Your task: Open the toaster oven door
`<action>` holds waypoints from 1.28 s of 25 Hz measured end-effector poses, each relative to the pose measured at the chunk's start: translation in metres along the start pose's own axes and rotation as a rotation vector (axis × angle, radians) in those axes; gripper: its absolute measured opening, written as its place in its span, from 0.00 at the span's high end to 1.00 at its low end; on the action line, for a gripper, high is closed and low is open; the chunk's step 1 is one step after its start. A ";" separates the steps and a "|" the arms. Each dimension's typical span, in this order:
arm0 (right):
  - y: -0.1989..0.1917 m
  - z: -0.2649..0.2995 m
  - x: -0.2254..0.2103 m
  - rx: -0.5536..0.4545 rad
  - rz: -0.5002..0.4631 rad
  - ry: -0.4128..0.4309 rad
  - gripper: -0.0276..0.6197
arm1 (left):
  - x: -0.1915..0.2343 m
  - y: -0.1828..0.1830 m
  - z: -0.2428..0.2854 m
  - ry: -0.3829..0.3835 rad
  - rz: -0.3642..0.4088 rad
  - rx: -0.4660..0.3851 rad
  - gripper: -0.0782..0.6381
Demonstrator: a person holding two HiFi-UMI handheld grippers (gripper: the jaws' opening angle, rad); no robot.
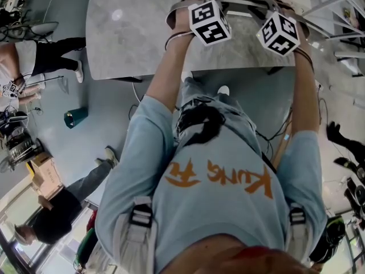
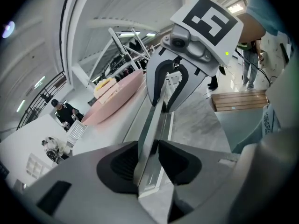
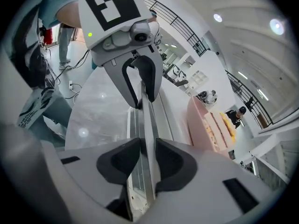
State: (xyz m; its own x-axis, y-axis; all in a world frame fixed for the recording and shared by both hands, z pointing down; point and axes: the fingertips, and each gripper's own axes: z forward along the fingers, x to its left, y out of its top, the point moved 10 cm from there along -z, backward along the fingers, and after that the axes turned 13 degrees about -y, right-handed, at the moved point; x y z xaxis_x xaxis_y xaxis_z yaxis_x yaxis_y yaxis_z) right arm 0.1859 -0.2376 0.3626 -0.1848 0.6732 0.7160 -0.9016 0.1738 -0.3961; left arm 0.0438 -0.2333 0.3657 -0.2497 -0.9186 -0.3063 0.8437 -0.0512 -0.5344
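Door handle, long axis crosswise, clamped in left gripper, right gripper

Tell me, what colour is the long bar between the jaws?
Shiny silver-grey metal. The bar shows best in the right gripper view.

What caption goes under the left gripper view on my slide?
The left gripper and the right gripper both clamp the silver door handle.

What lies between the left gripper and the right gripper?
Only a bare stretch of the metal door handle, which the left gripper and the right gripper both clamp. Both gripper views show it.
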 end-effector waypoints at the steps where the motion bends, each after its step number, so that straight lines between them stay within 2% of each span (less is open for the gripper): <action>1: 0.001 -0.001 0.001 0.004 -0.004 0.007 0.80 | -0.002 0.000 0.000 0.000 0.004 0.006 0.70; 19: -0.003 -0.027 0.060 -0.012 -0.040 -0.001 0.82 | -0.074 -0.012 -0.003 0.112 0.043 0.015 0.72; 32: -0.006 -0.034 0.100 0.000 -0.067 -0.115 0.83 | -0.105 -0.021 -0.002 0.110 0.034 0.026 0.72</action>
State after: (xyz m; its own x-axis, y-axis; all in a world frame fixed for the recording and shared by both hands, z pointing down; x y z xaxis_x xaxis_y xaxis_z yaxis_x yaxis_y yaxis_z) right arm 0.1861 -0.1471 0.4174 -0.1681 0.5729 0.8022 -0.9135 0.2153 -0.3452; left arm 0.0514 -0.1347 0.4082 -0.2704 -0.8717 -0.4087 0.8641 -0.0326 -0.5023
